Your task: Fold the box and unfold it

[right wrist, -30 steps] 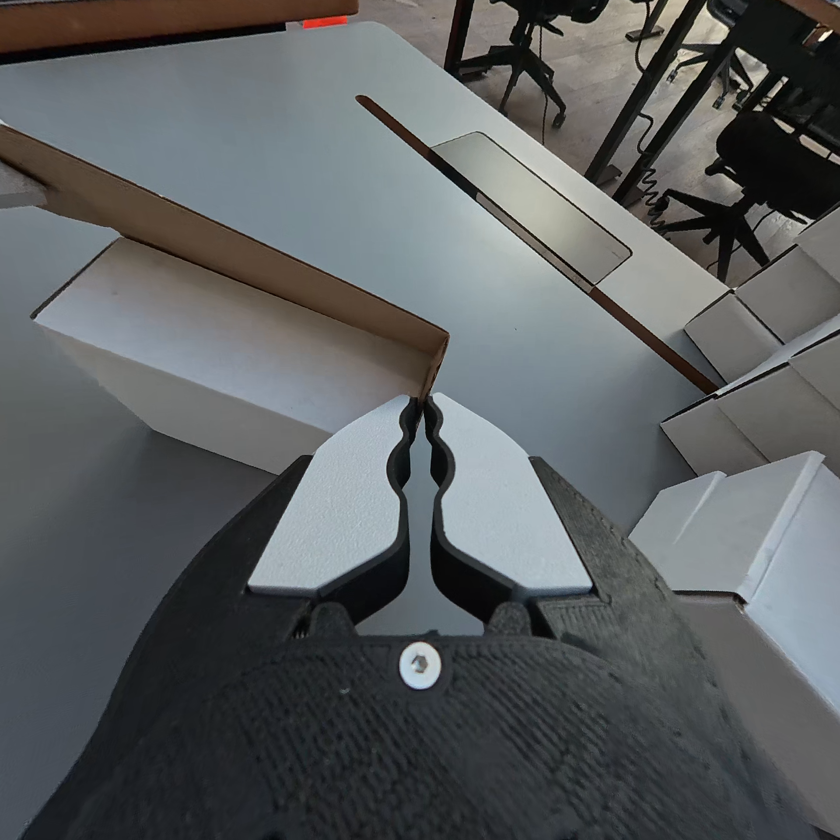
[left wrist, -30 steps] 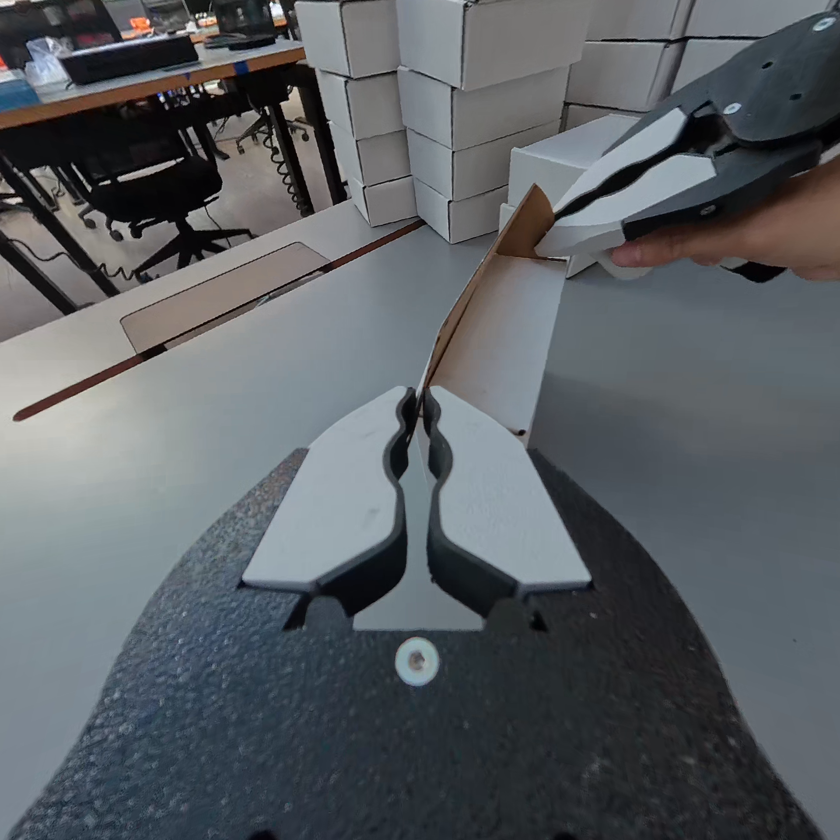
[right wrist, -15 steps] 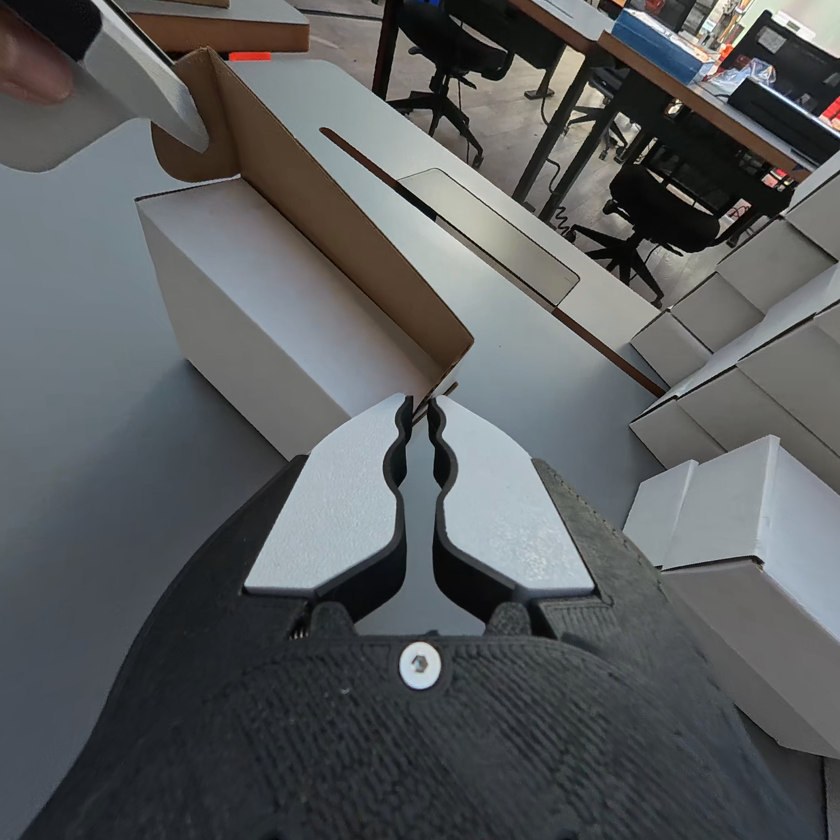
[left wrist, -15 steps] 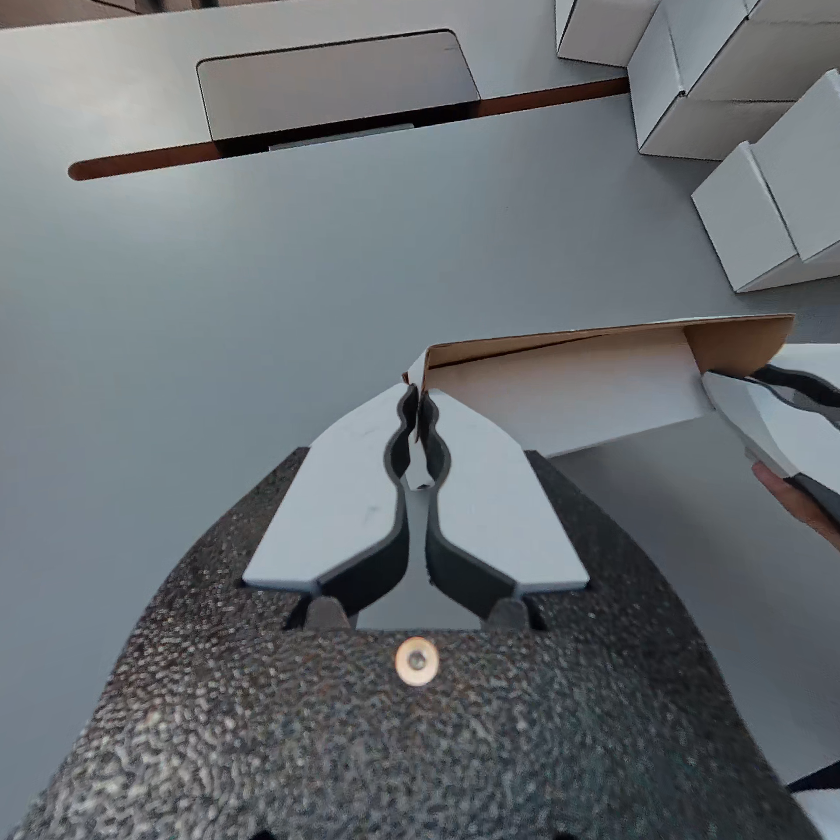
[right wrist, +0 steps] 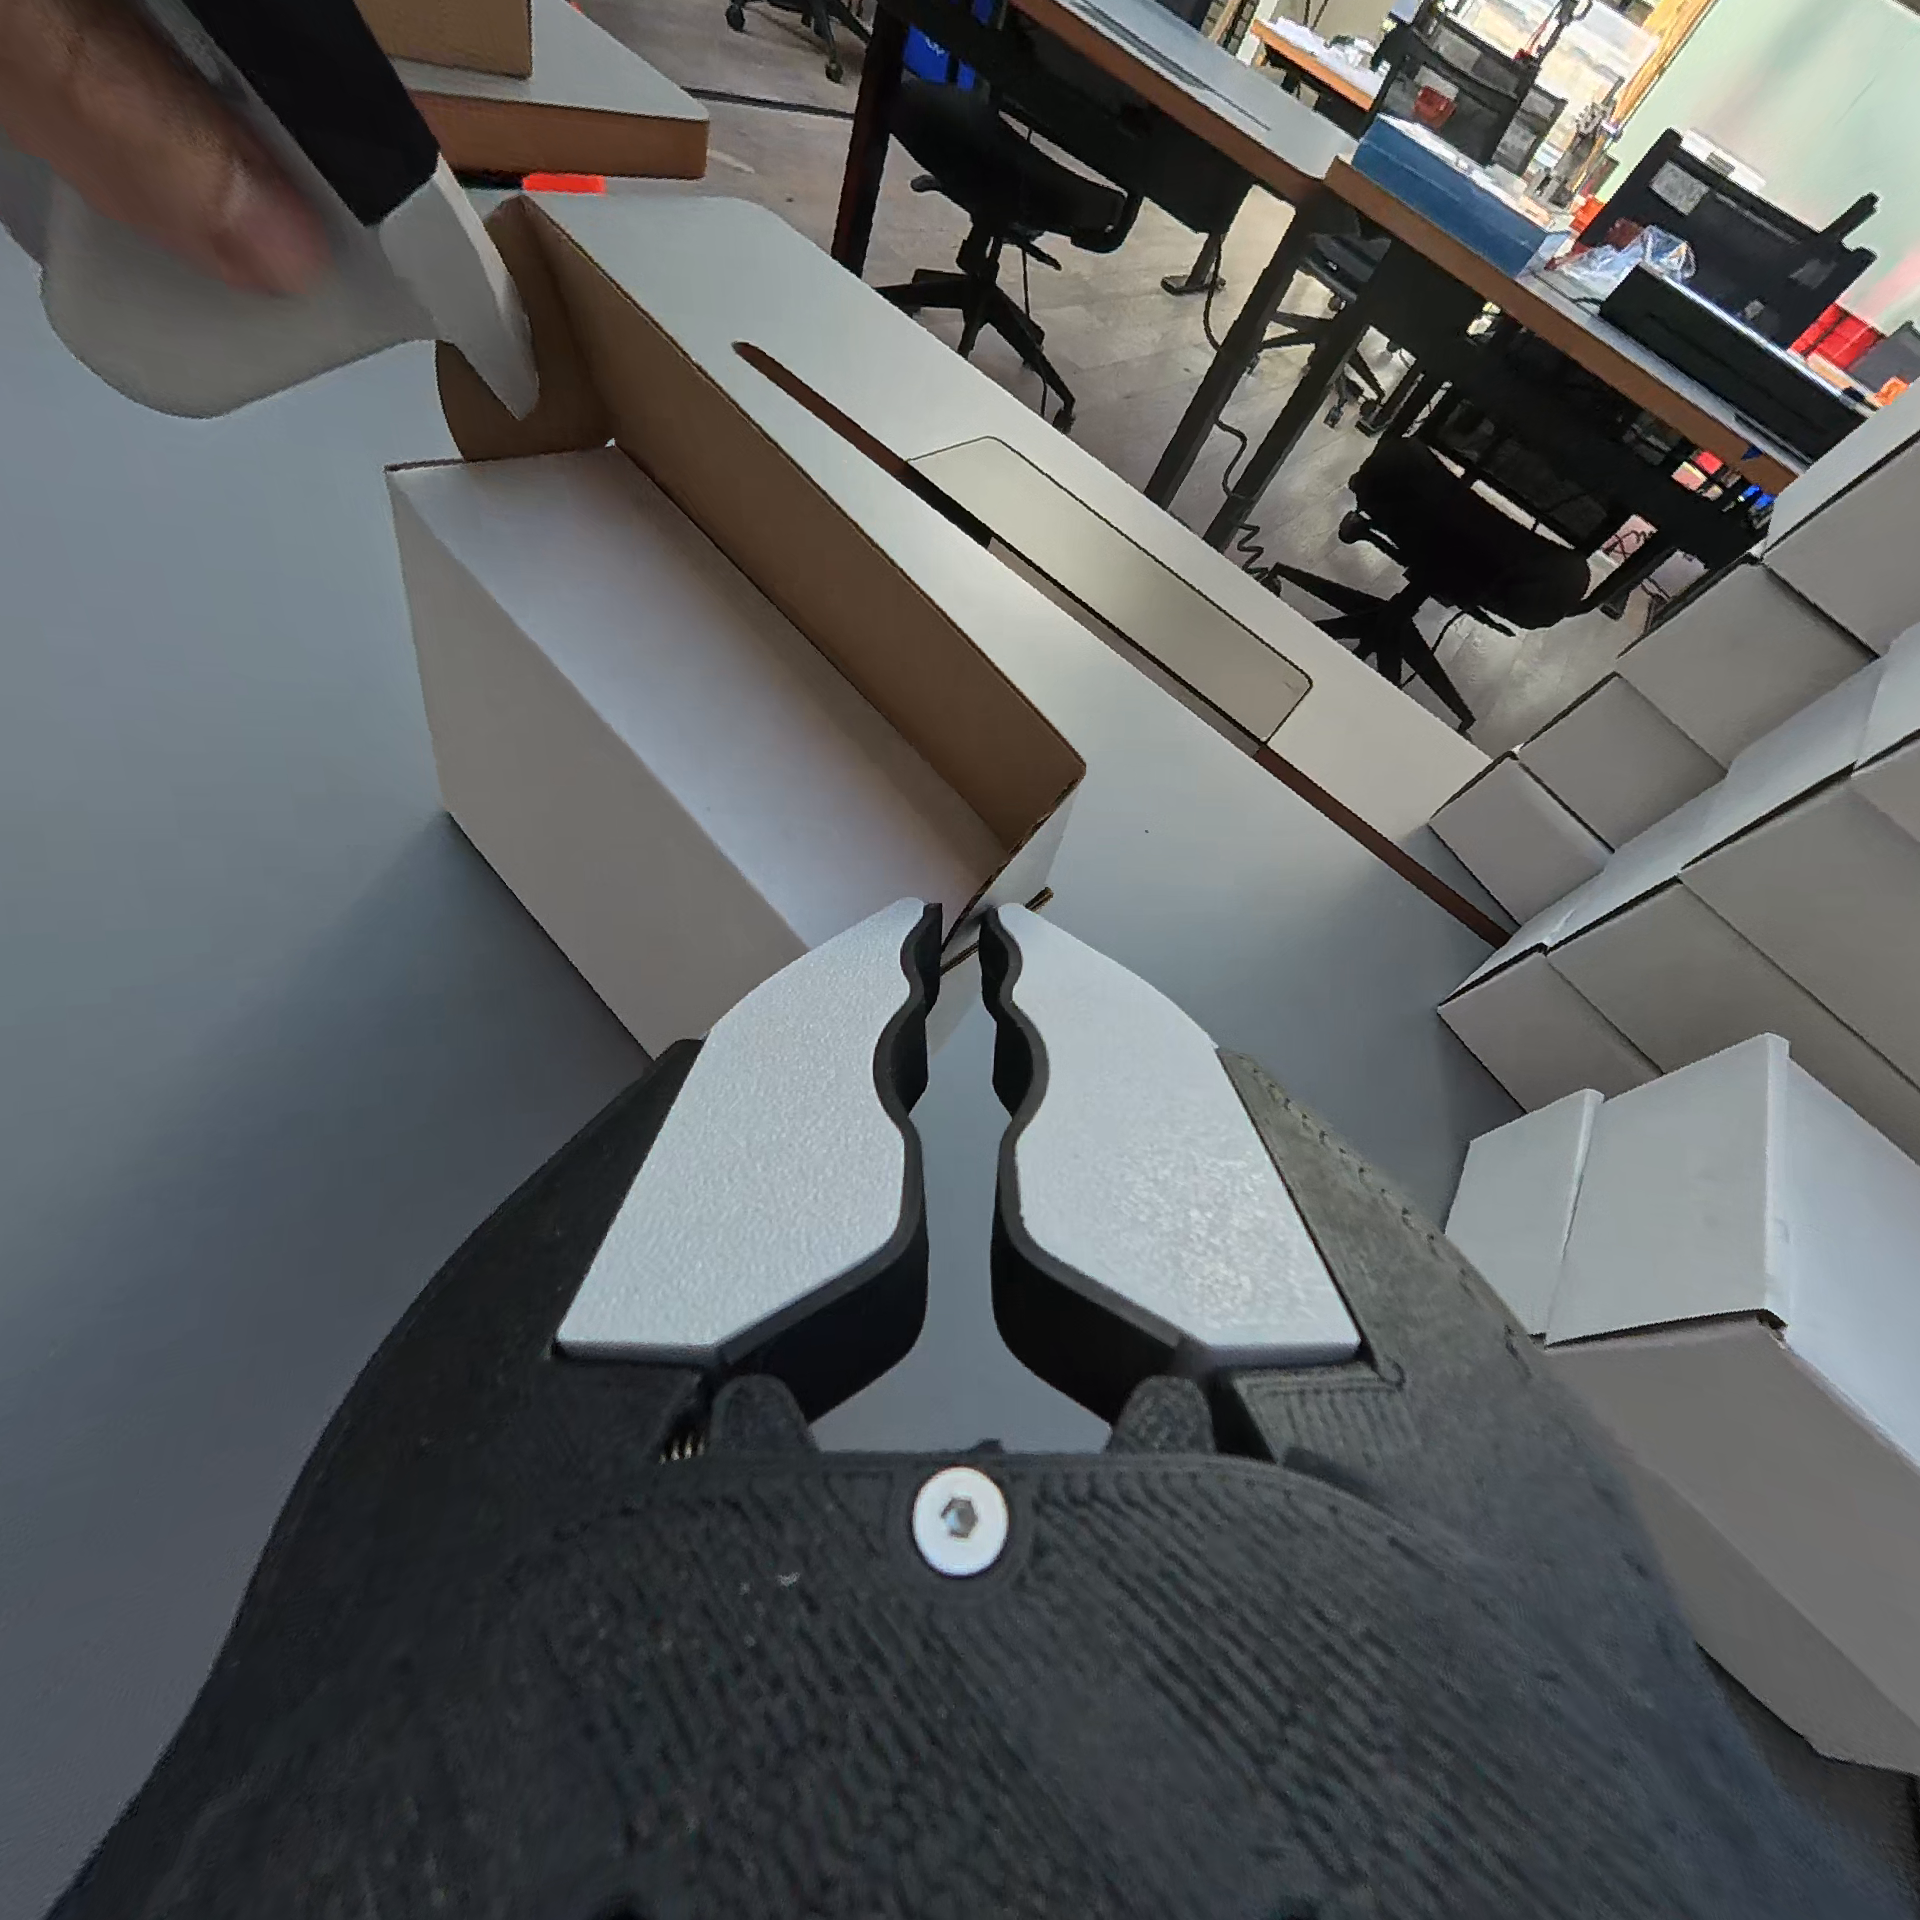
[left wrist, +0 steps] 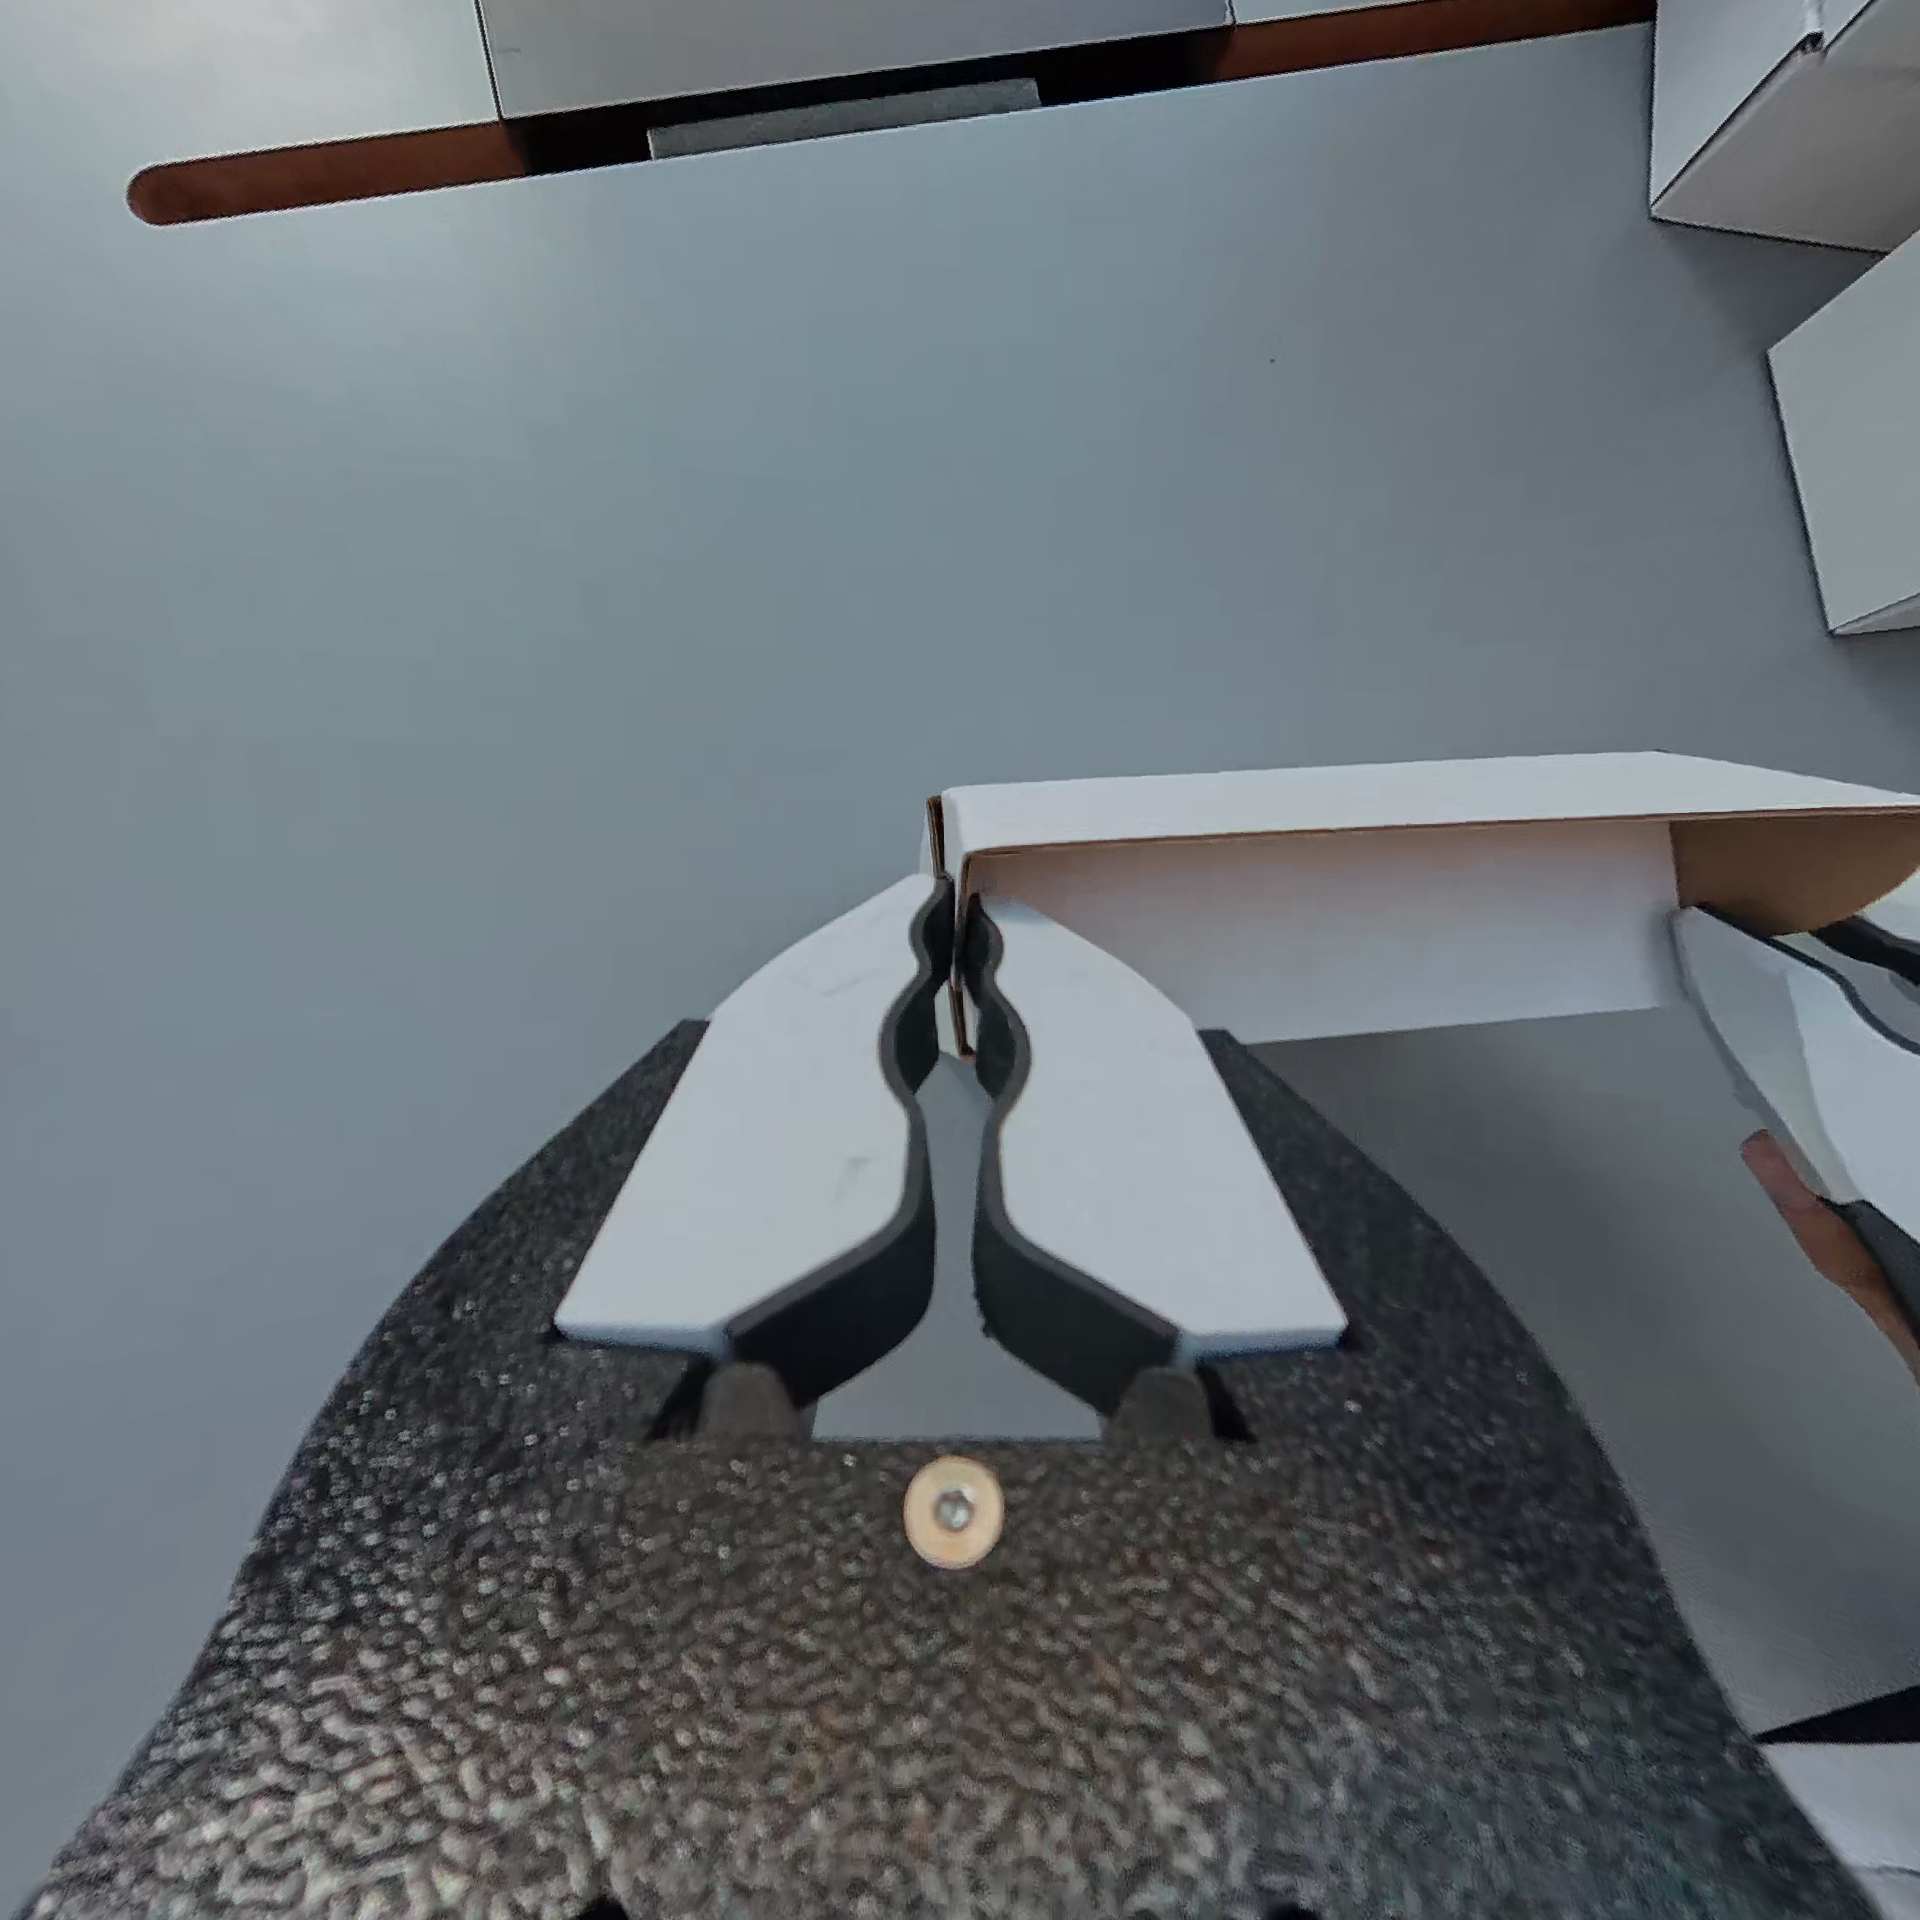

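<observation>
A white cardboard box (right wrist: 623, 665) with a brown inside rests on the grey table (right wrist: 156, 831). Its lid (right wrist: 831, 582) is raised at an angle over the body. My right gripper (right wrist: 961, 920) is shut on the lid's near side flap. My left gripper (left wrist: 954, 914) is shut on the lid's other side flap. The box (left wrist: 1320, 935) stretches to the right of it. In the right wrist view the left gripper (right wrist: 488, 343) shows at the top left, on the brown far flap (right wrist: 468, 416), with a hand behind it. The right gripper's fingers (left wrist: 1766, 997) show at the right edge of the left wrist view.
Several folded white boxes (right wrist: 1714, 935) are stacked at the table's right, one close by (right wrist: 1683, 1226); they also show in the left wrist view (left wrist: 1818, 135). A brown cable slot (left wrist: 416, 182) and a grey cover (right wrist: 1122, 603) lie at the far edge. Office chairs and desks stand beyond.
Both grippers have kept their hold on the side flaps and swung the lid over the box. The left wrist view has tipped down to face the table top.
</observation>
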Demonstrator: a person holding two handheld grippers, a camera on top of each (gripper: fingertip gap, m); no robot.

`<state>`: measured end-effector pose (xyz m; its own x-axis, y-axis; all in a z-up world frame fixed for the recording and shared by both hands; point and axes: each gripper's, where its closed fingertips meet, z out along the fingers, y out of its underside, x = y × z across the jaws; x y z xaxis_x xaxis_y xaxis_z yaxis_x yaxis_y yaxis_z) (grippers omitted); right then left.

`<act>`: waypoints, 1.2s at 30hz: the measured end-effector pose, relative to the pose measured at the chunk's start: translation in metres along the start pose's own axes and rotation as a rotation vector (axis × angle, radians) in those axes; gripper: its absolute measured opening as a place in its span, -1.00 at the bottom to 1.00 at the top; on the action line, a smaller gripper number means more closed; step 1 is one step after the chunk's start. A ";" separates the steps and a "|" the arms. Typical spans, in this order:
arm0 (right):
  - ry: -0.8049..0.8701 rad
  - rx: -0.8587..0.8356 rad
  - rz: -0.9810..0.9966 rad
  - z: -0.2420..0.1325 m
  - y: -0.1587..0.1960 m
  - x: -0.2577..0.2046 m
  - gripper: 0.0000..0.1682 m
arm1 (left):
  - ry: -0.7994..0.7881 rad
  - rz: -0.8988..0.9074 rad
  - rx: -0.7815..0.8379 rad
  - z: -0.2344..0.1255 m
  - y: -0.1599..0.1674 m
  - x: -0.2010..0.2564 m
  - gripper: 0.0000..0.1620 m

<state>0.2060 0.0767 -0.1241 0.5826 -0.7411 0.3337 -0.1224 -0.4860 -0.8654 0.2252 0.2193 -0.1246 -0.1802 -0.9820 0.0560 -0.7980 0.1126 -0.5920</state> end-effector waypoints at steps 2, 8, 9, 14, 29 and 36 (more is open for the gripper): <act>-0.012 0.028 0.025 -0.001 0.000 -0.002 -0.91 | -0.015 0.014 0.033 0.000 0.005 0.000 -0.98; -0.007 0.096 -0.002 -0.001 0.001 -0.003 -0.89 | -0.105 0.070 0.128 0.002 0.009 -0.002 -0.98; -0.021 0.107 -0.009 -0.002 0.001 -0.003 -0.88 | -0.110 0.066 0.136 0.002 0.009 -0.002 -0.98; -0.061 0.242 0.026 -0.026 -0.014 0.005 -0.82 | -0.089 0.058 0.163 0.002 0.009 -0.001 -0.98; -0.077 0.096 -0.148 0.007 -0.059 0.034 -1.00 | -0.047 0.086 0.194 0.002 0.009 0.000 -0.98; -0.017 0.000 -0.386 0.018 -0.043 0.023 -1.00 | -0.043 0.117 0.219 0.002 0.008 0.001 -0.98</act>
<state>0.2389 0.0890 -0.0860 0.5992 -0.4961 0.6284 0.1081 -0.7276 -0.6774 0.2198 0.2188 -0.1313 -0.2357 -0.9703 -0.0545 -0.6288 0.1950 -0.7527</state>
